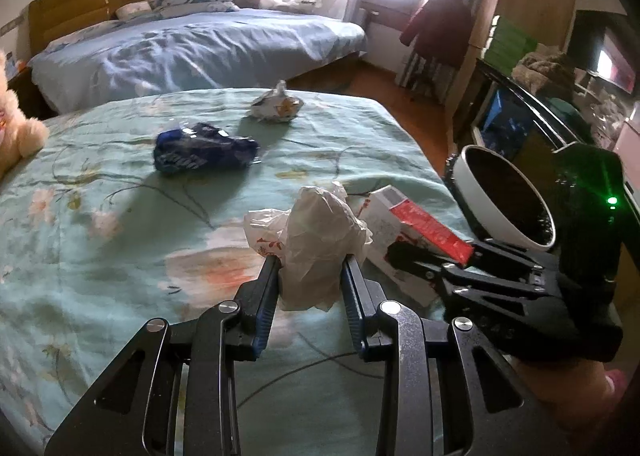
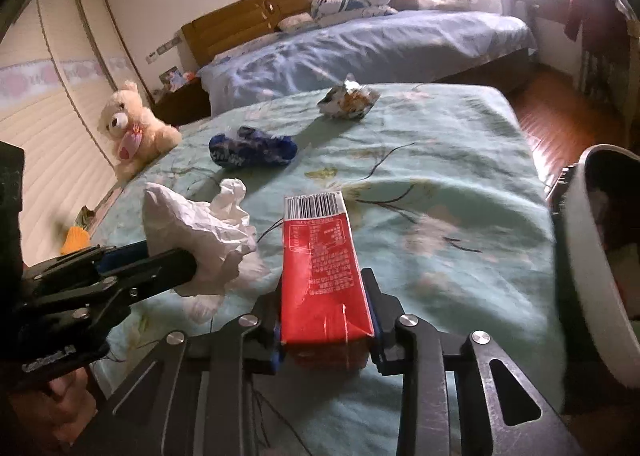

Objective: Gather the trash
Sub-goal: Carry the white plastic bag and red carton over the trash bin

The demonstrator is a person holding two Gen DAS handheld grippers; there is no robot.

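My left gripper [image 1: 310, 268] is clamped on a crumpled white plastic bag [image 1: 316, 244], its blue-lined fingers [image 1: 267, 296] pinching the wrinkled film low down so the bunched top puffs above them; faint red print shows on one fold. My right gripper [image 2: 326, 312] grasps a red carton [image 2: 320, 272], flattened and creased, with white small print down its face and a barcode on the white far end. Both pieces hang just above the pale green floral bedspread [image 1: 100, 184]. Just to the right of the carton sits a white trash bin [image 1: 504, 200] with a dark inside, beside the bed's edge. Farther out on the spread lie a scrunched blue wrapper [image 1: 204, 150] and, beyond it, a crumpled white snack packet [image 1: 278, 104]. A cream teddy bear [image 2: 132, 128] sits at the bed's left edge.
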